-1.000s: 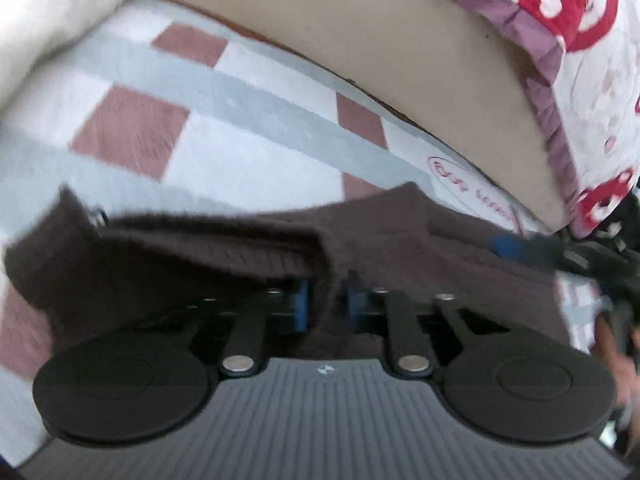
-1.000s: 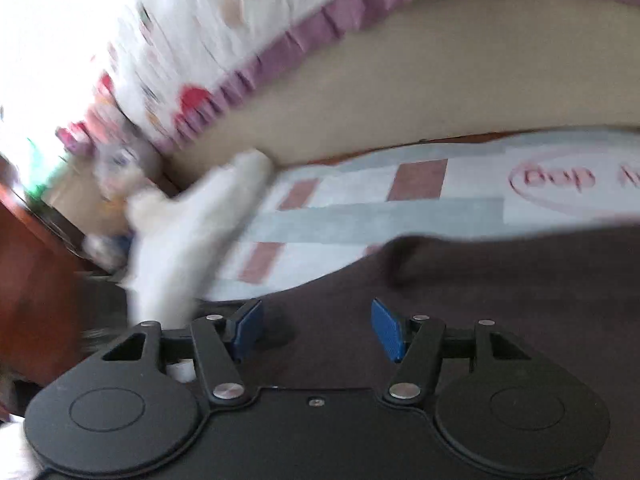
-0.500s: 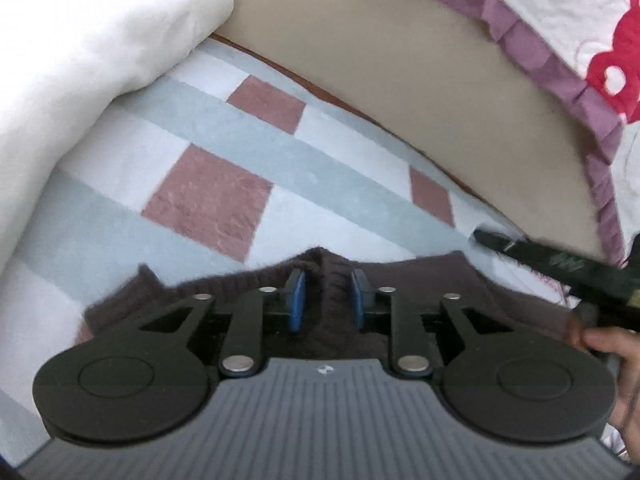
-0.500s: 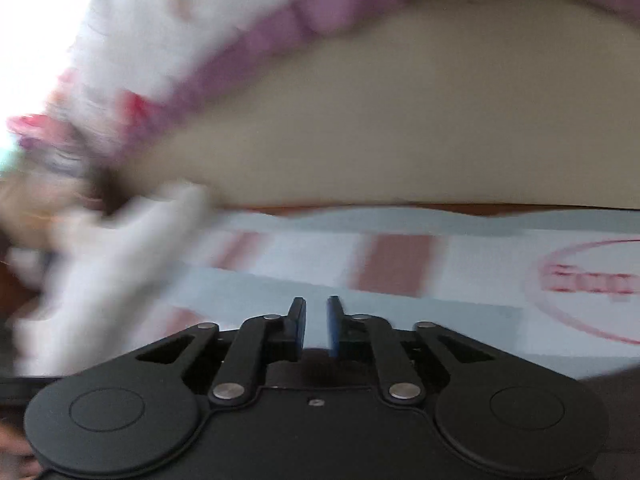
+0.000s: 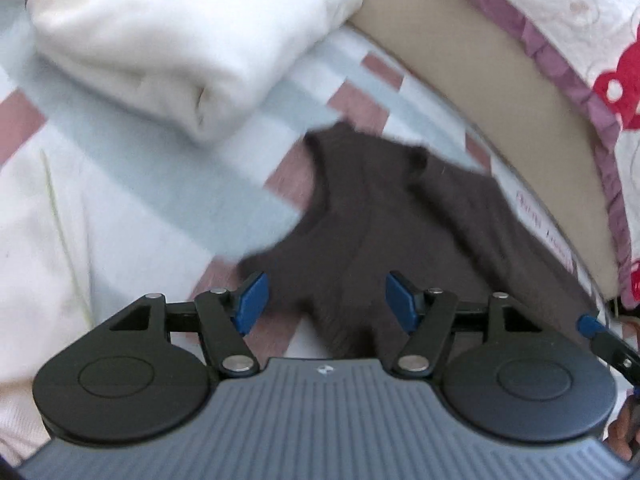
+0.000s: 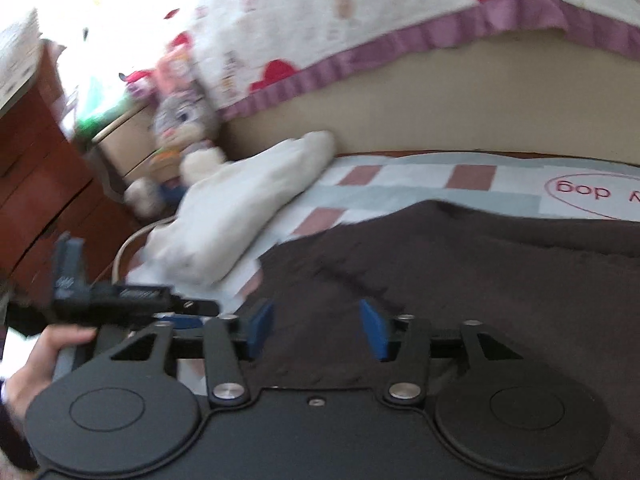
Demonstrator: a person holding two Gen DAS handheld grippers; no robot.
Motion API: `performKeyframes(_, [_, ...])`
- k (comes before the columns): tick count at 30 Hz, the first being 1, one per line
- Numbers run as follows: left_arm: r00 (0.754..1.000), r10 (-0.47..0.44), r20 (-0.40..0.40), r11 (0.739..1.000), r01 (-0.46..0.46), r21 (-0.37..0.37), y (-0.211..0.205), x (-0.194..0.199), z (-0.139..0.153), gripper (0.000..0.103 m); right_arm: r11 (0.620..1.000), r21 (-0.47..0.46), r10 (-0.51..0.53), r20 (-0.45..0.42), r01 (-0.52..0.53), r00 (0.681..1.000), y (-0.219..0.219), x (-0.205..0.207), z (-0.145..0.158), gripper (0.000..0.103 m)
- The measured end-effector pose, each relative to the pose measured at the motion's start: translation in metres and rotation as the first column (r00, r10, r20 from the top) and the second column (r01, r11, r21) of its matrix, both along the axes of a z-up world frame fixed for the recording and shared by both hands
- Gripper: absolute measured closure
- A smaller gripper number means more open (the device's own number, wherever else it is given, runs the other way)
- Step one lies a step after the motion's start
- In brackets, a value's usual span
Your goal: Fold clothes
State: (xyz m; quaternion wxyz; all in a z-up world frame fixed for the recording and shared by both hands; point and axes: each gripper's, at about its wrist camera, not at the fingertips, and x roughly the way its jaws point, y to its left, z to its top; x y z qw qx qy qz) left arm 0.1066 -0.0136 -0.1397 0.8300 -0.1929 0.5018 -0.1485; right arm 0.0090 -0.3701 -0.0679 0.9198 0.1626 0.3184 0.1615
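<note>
At far left, a folded white garment (image 5: 188,40) sits on the checked bed sheet (image 5: 132,184), apart from the work. To its right, a dark brown knitted garment (image 5: 380,216) lies on the sheet, rumpled rather than flat, with overlapping layers and an uneven edge pointing toward the white one. The left gripper (image 5: 326,300) hovers over the brown garment's near edge, jaws spread wide and holding nothing. Further right, the right gripper (image 6: 316,328) hangs above the broad brown expanse (image 6: 480,264), jaws also wide and empty. A soft toy rabbit (image 6: 184,120) sits by the headboard behind.

Likely risks: a jaw closing on only the top layer of the thick knit would drag that layer and skew any fold. A grip taken off the true corner could bunch the fabric. A wide sweep leftward might knock the white garment.
</note>
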Motion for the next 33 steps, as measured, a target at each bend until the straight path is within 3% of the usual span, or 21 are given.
performKeyframes(5, [0.997, -0.032, -0.063, 0.996, 0.027, -0.088, -0.002, -0.006, -0.013, 0.039, 0.999, -0.038, 0.001, -0.052, -0.003, 0.999, 0.025, -0.027, -0.006, 0.044])
performKeyframes(6, [0.994, -0.054, -0.095, 0.988, 0.039, -0.151, -0.003, -0.004, -0.019, 0.039, 0.999, -0.052, -0.009, -0.069, 0.005, 0.998, 0.028, -0.031, -0.008, 0.044])
performKeyframes(8, [0.978, -0.093, -0.186, 0.939, 0.024, -0.343, -0.004, 0.0, -0.036, 0.038, 0.994, -0.107, -0.043, -0.101, 0.032, 0.994, 0.035, -0.038, -0.016, 0.044])
performKeyframes(10, [0.981, -0.069, -0.182, 0.924, -0.006, -0.383, -0.007, 0.0, -0.041, 0.037, 0.983, -0.177, -0.059, -0.108, 0.04, 0.992, 0.039, -0.044, -0.025, 0.044])
performKeyframes(11, [0.984, -0.054, -0.172, 0.92, -0.018, -0.39, -0.008, -0.001, -0.042, 0.037, 0.978, -0.208, -0.055, -0.105, 0.032, 0.993, 0.041, -0.045, -0.03, 0.05])
performKeyframes(13, [0.991, -0.043, -0.125, 0.931, -0.006, -0.365, -0.015, -0.002, -0.04, 0.036, 0.96, -0.278, -0.054, -0.084, 0.028, 0.995, 0.044, -0.046, -0.039, 0.066])
performKeyframes(17, [0.999, -0.021, 0.03, 0.976, 0.027, -0.215, -0.035, -0.007, -0.027, 0.034, 0.933, -0.36, -0.037, -0.051, 0.016, 0.998, 0.052, -0.044, -0.053, 0.067])
performKeyframes(22, [0.993, -0.011, 0.118, 0.995, 0.023, -0.101, -0.056, -0.006, -0.021, 0.032, 0.902, -0.432, -0.012, -0.065, -0.017, 0.998, 0.064, -0.039, -0.065, 0.065])
performKeyframes(23, [0.991, -0.006, 0.133, 0.997, 0.016, -0.076, -0.059, -0.006, -0.021, 0.035, 0.905, -0.425, -0.012, -0.069, -0.019, 0.998, 0.062, -0.038, -0.066, 0.064])
performKeyframes(25, [0.985, 0.002, 0.172, 1.0, 0.0, -0.009, -0.066, -0.008, -0.021, 0.056, 0.919, -0.393, -0.017, -0.079, -0.015, 0.997, 0.057, -0.038, -0.067, 0.064])
performKeyframes(26, [0.982, 0.0, 0.189, 1.0, -0.005, 0.028, -0.069, -0.009, -0.021, 0.071, 0.926, -0.377, -0.021, -0.083, -0.012, 0.996, 0.055, -0.038, -0.067, 0.064])
performKeyframes(28, [0.976, -0.008, 0.215, 0.997, -0.008, 0.078, -0.072, -0.012, -0.022, 0.075, 0.94, -0.341, -0.028, -0.091, -0.005, 0.995, 0.05, -0.037, -0.069, 0.064])
performKeyframes(33, [0.972, -0.042, 0.229, 0.995, 0.021, 0.095, -0.072, -0.013, -0.019, 0.096, 0.973, -0.23, -0.046, -0.11, 0.019, 0.993, 0.036, -0.034, -0.072, 0.064])
